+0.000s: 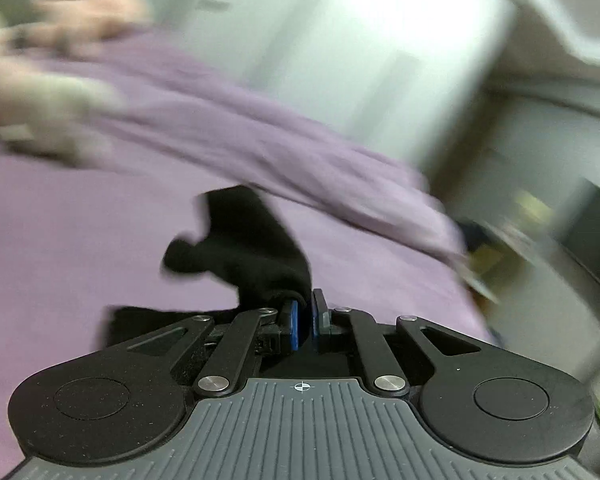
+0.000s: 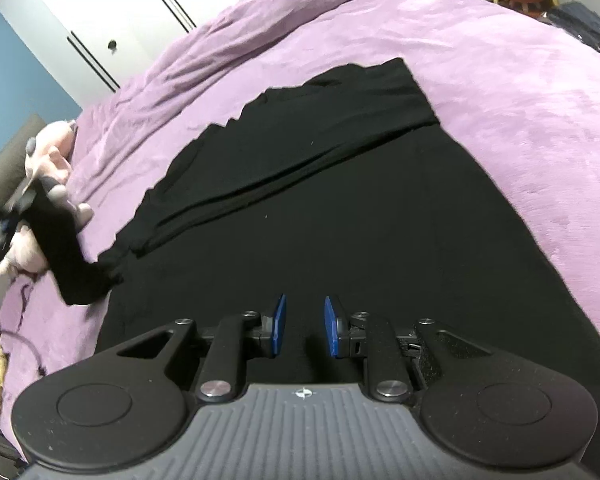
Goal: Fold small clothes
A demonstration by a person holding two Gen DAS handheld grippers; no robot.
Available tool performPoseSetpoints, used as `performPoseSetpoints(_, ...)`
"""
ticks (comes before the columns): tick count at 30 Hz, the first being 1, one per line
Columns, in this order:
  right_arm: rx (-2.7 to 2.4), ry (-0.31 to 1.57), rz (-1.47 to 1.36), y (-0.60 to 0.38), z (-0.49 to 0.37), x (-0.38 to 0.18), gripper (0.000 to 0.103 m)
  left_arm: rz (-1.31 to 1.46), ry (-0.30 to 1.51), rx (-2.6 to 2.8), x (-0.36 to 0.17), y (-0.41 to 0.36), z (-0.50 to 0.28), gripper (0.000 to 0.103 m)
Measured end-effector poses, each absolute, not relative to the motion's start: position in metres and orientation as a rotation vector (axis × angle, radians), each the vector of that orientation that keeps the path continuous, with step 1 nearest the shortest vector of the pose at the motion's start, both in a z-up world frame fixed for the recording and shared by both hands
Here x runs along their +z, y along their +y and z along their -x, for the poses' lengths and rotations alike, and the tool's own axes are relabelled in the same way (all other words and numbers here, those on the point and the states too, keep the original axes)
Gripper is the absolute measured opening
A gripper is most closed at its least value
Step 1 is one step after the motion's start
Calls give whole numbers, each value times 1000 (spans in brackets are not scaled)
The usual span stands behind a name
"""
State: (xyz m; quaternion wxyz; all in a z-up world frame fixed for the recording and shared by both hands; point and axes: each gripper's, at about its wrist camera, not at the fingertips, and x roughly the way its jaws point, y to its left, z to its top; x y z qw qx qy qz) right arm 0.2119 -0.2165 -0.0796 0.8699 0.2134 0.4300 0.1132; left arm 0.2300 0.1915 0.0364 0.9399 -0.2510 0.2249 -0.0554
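Left gripper [image 1: 305, 314]: fingers closed on a corner of the black garment [image 2: 320, 200], cloth bunched above the pads; view badly blurred.
Right gripper [image 2: 305, 326]: fingers apart, nothing betw. them, low over the garment.
Garment: spread on purple bed cover [image 2: 520, 92], left corner lifted off it.
Plush toy [image 2: 52, 168]: pink, prob. at left bed edge.
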Motion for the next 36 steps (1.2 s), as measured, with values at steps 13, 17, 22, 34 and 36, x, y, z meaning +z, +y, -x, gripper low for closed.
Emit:
performPoseSetpoints(13, 393, 913, -515, -203, -290, -82, 43, 352, 837, -66, -58, 79, -215, 33)
performPoseSetpoints(17, 343, 908, -495, -182, -333, -90, 48, 408, 862, 54, -66, 111, -205, 37)
performPoseSetpoints(22, 274, 949, -406, -164, -361, -112, 47, 456, 854, 66, -73, 137, -204, 37)
performPoseSetpoints(34, 391, 782, -196, -133, -364, -55, 8, 382, 842, 82, -71, 126, -218, 40)
performPoseSetpoints(36, 408, 666, -196, -142, -360, -22, 8, 361, 844, 112, -69, 125, -225, 40)
